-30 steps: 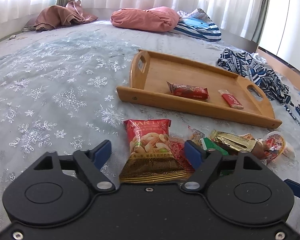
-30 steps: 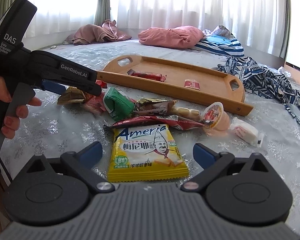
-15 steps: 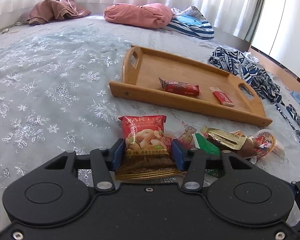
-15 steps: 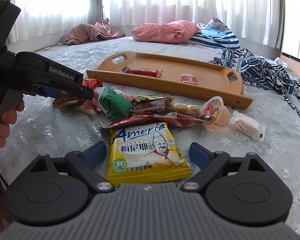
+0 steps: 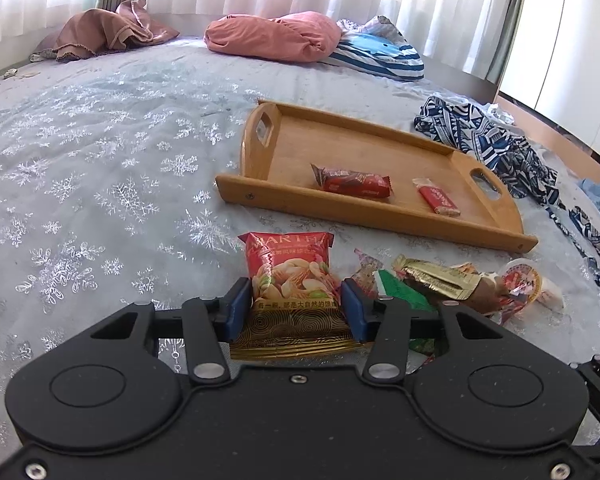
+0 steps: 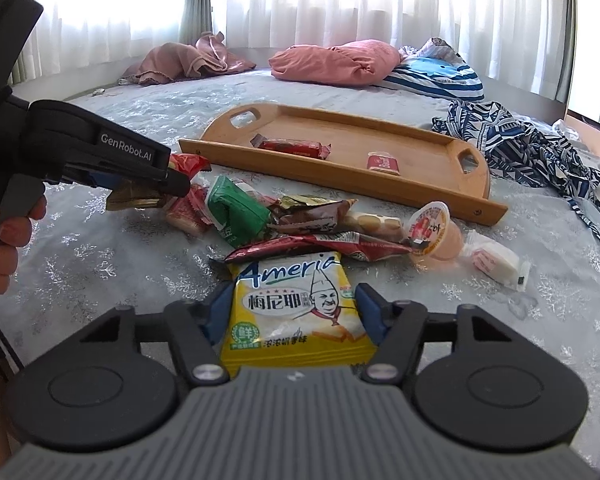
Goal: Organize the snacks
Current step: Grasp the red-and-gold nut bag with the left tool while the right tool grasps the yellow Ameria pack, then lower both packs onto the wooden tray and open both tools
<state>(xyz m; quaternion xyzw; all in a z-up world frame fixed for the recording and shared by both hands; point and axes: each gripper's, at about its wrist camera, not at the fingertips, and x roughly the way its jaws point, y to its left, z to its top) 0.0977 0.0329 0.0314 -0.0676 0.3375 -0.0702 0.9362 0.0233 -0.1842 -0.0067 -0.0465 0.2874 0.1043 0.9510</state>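
At the left, the left gripper (image 5: 296, 304) was seen with its jaws closing on a red nut packet (image 5: 290, 276), the blue pads pressed against both edges of the packet, which lay on the snowflake-patterned bedspread (image 5: 100, 168). Just to the right, a heap of loose snacks was spread: a green packet (image 6: 236, 208), a gold-wrapped bar (image 5: 440, 276) and a sealed jelly cup (image 6: 434, 228). Nearer the camera, the right gripper (image 6: 292, 312) was seen with its jaws closing around a yellow cracker packet (image 6: 296, 316); the pads appeared to touch its sides, though firm contact could not be confirmed from this angle. Beyond the heap, a wooden tray (image 5: 380, 216) was set on the bed, and in it a red wafer bar (image 5: 354, 182) and a small red sachet (image 5: 436, 200) were laid apart.
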